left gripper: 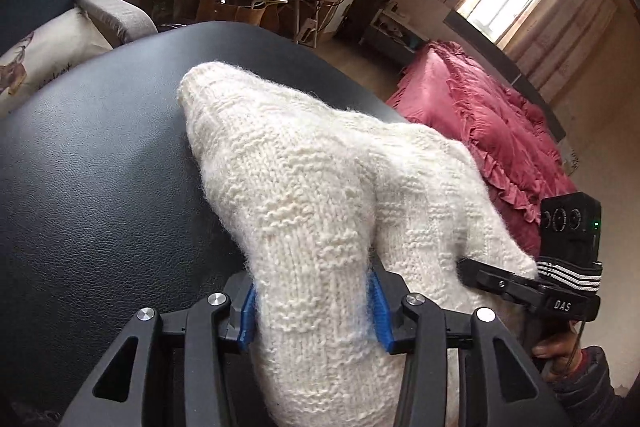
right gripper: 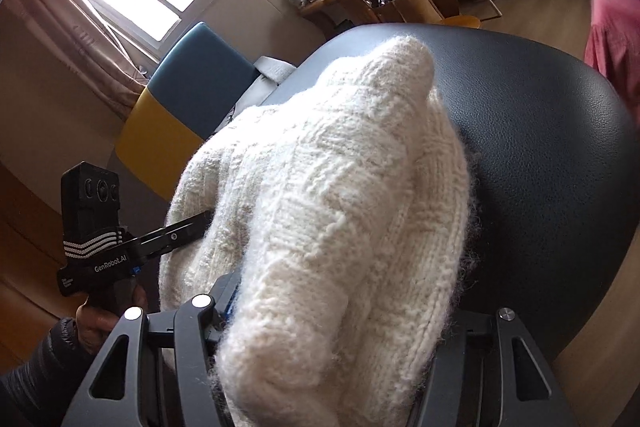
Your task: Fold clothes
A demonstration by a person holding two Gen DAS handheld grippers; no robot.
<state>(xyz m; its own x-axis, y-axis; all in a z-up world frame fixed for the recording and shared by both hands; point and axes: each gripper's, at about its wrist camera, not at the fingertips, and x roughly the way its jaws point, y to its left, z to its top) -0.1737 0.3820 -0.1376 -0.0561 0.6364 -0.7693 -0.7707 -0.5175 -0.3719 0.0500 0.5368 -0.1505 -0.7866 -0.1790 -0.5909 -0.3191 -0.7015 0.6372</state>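
Sweater [left gripper: 320, 187] on table [left gripper: 100, 167]

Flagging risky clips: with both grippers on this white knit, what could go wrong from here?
The white knit garment bunches thickly in the left gripper; it may slip or fold unevenly. Its right side lies near the black table edge and could slide off. The right gripper has its jaws buried in wool, so its hold is hard to judge.
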